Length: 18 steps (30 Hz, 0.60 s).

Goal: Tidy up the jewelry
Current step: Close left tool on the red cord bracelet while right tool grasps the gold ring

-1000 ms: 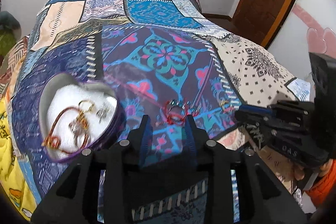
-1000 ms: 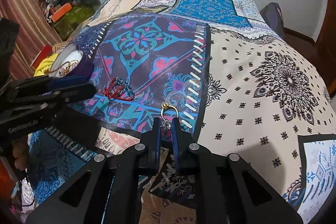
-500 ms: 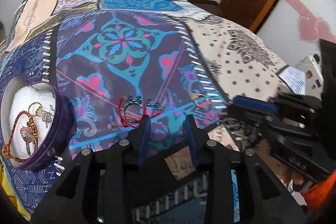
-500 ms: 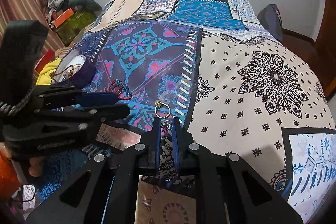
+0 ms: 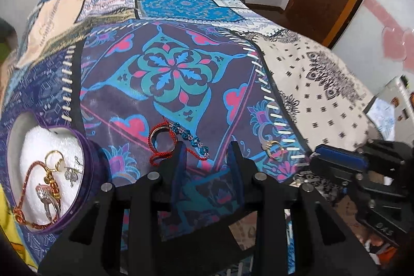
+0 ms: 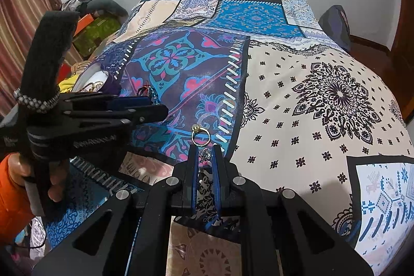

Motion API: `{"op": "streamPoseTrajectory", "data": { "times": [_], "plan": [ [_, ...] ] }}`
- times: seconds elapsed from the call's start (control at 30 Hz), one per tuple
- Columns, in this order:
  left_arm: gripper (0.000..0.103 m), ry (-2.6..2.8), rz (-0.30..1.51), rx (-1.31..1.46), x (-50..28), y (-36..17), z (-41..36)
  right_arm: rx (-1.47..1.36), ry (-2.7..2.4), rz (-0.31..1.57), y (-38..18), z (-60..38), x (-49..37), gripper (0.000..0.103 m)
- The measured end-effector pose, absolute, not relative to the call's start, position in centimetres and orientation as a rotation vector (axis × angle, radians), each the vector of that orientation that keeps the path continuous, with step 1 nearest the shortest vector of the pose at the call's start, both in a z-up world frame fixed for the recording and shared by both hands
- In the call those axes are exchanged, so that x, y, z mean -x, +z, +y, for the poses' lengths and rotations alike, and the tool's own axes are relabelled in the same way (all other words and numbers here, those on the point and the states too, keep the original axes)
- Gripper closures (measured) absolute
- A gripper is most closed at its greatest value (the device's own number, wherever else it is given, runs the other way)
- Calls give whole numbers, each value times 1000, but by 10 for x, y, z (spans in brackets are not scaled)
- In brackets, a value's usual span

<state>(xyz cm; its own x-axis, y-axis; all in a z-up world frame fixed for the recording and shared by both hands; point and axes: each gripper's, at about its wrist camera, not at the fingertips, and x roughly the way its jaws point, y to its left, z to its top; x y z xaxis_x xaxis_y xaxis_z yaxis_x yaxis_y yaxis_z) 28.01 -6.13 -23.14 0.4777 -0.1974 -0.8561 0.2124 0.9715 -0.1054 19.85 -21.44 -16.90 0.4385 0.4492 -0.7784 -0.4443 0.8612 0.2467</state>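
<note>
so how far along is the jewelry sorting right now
Done: a gold ring, a braided cord bracelet and a few small pieces already lie in the heart-shaped box. In hand: the right gripper is shut on a small sparkly piece; the left gripper is open. Left: the red cord bracelet, blue beaded bracelet and gold ring on the bedspread.

Both handheld black plastic two-finger grippers, left (image 5: 207, 155) and right (image 6: 204, 159), carry dark blue finger pads, round silver screw heads on angular open-framed arms and faint embossed lettering, with a grey-white braided cord around the left handle and an orange sleeve (image 6: 10, 198) on the person.
</note>
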Motion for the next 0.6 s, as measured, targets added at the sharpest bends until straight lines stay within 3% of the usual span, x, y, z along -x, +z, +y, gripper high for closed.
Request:
{"op": "streamPoseTrajectory", "data": {
  "times": [0.13,0.23,0.6],
  "plan": [
    [82,-177,1020,-107,-279,-235,-73,-9,554,969,-168,-216,-198,94],
    [96,-147,1002,-155,-278,-237,-76,-12,554,969,-167,-216,-197,94],
    [97,-238,947,-25,-242,-200,-56,-3,549,936,-149,-217,-193,94]
  ]
}}
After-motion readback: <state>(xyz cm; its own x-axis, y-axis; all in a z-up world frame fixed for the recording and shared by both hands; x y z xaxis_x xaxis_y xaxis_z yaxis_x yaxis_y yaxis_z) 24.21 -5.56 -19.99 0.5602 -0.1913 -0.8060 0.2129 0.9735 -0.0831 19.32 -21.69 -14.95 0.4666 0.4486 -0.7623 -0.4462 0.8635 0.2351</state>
